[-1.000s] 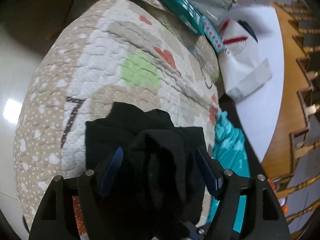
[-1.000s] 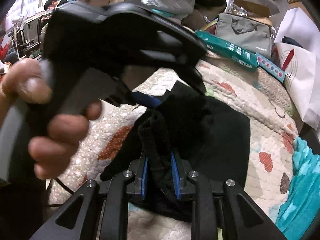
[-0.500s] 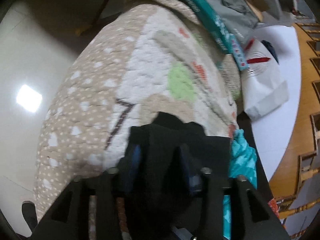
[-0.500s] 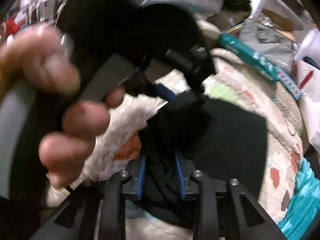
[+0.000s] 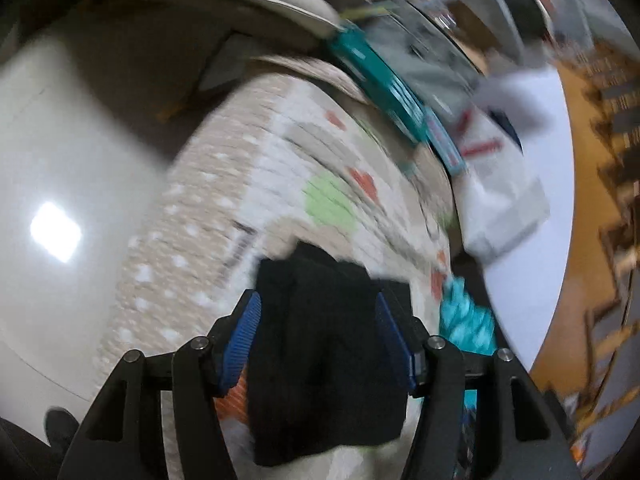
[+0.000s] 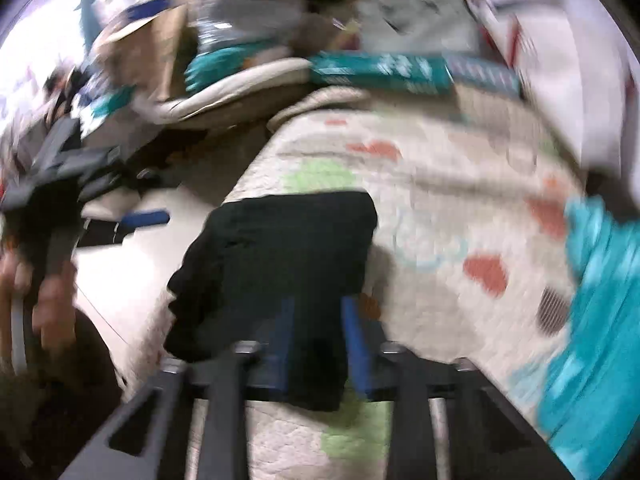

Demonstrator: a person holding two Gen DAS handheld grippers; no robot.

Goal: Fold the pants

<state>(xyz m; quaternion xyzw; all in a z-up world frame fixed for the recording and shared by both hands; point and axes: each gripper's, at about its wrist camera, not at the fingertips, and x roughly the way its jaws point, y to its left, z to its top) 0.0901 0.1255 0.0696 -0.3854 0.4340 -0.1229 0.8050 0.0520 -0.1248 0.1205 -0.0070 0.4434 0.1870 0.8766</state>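
The black pants (image 5: pixel 324 352) lie folded in a compact rectangle on the patterned quilt (image 5: pixel 280 184). My left gripper (image 5: pixel 318 340) is open, its blue pads wide apart above the bundle. In the right wrist view the pants (image 6: pixel 280 264) lie flat on the quilt (image 6: pixel 440 184). My right gripper (image 6: pixel 318 344) hovers over their near edge with its blue pads parted and no cloth between them. The left gripper's blue finger (image 6: pixel 146 218) and the hand holding it (image 6: pixel 48 296) show at the far left. Both views are motion-blurred.
A turquoise cloth (image 6: pixel 592 312) lies at the quilt's right edge and also shows in the left wrist view (image 5: pixel 468 320). A teal box (image 6: pixel 380 72), white bags (image 5: pixel 500 200) and clutter line the far side. Shiny floor (image 5: pixel 60 220) is to the left.
Both grippers have let go of the pants and pulled back. The raised bunch has dropped into a flat folded rectangle. The left gripper has swung away to the left.
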